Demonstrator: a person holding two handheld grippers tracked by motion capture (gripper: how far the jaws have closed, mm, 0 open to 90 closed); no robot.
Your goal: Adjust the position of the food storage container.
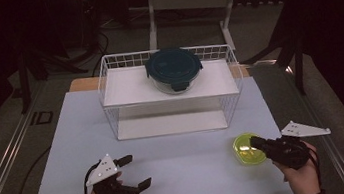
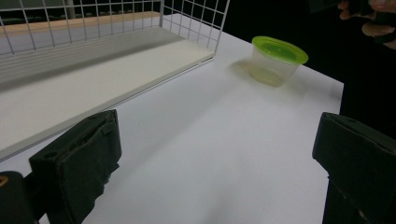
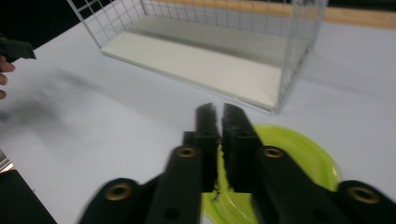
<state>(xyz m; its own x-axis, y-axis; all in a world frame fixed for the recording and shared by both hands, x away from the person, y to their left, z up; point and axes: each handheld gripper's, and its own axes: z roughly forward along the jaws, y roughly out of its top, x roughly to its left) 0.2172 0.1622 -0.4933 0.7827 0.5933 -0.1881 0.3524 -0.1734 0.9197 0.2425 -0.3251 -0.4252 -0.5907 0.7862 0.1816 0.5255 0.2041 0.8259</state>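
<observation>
White table (image 1: 180, 176): 1 green-lidded tub (image 1: 246, 150), 2 tongs.

Table front (image 1: 185, 176) is left open betw. grippers; wire rack (image 1: 109, 92) blocks the back, lidded glass container (image 1: 174, 70) on top.

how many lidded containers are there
2: a dark-lidded container on the wire rack's top shelf, and a green-lidded cup on the table by the right gripper.
</observation>
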